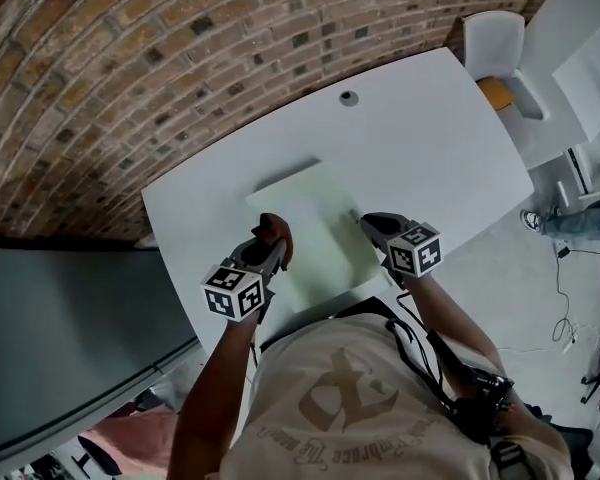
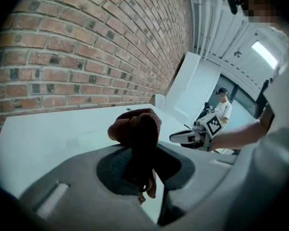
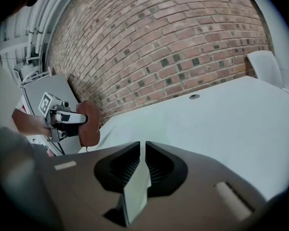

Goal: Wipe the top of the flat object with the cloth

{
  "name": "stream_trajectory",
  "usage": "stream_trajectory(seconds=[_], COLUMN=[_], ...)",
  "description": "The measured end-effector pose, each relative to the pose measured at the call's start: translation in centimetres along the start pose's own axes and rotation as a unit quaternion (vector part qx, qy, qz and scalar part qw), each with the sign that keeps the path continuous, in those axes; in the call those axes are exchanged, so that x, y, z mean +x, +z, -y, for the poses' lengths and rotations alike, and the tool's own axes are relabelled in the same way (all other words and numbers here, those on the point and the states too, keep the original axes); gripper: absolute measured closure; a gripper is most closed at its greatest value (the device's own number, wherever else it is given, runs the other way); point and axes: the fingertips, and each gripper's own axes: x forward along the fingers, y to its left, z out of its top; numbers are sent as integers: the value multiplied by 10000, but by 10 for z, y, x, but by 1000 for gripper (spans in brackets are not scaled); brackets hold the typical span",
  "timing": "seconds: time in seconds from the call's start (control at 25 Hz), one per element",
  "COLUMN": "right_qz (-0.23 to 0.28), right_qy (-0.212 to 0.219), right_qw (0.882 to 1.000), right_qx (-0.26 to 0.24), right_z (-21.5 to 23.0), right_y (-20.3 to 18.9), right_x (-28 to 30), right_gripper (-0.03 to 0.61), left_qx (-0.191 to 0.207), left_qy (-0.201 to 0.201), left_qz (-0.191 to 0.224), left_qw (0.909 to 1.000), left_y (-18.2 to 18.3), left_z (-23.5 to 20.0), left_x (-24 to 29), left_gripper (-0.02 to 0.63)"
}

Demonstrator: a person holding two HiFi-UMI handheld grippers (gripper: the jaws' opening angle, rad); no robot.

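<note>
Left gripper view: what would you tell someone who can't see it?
The left hand-held gripper pinches a bunched brown cloth above a white table. A brick wall stands behind, and the right hand-held gripper hovers at the right.

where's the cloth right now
The brown cloth is clamped in the left gripper, at the left of the head view, at the left edge of the pale flat sheet on the white table.
</note>
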Motion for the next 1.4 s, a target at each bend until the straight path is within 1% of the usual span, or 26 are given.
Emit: stream_trajectory(seconds=[0.12, 0.28, 0.44, 0.56, 0.72, 1.12, 1.28, 1.4], right_qz=[-124, -314, -628, -872, -1046, -988, -1008, -1042], right_qy=[64, 349, 434, 490, 657, 983, 1075, 1138], right_qw=[9998, 9983, 9958, 9922, 9885, 9844, 9823, 9811], right_qx=[103, 346, 506, 737, 869, 1078, 1160, 1165], right_z=[11, 14, 19, 19, 18, 20, 20, 21], right_y=[0, -3, -10, -18, -23, -21, -22, -23], right_x=[12, 30, 44, 53, 57, 60, 59, 59], right_gripper=[515, 476, 433, 433, 431, 420, 417, 414], left_qx=[18, 37, 145, 205, 121, 146, 121, -60], left_qy=[83, 224, 196, 162, 108, -93, -128, -251], left_qz=[-15, -39, -71, -103, -135, -283, -616, -982], left_qw=[10000, 9997, 9997, 9996, 9998, 9995, 9979, 9948], left_y=[11, 32, 55, 68, 82, 128, 133, 121], left_z=[-9, -24, -31, -38, -49, -68, -72, -71], left_x=[10, 23, 43, 62, 91, 189, 228, 251], left_gripper=[540, 540, 540, 540, 540, 540, 540, 540])
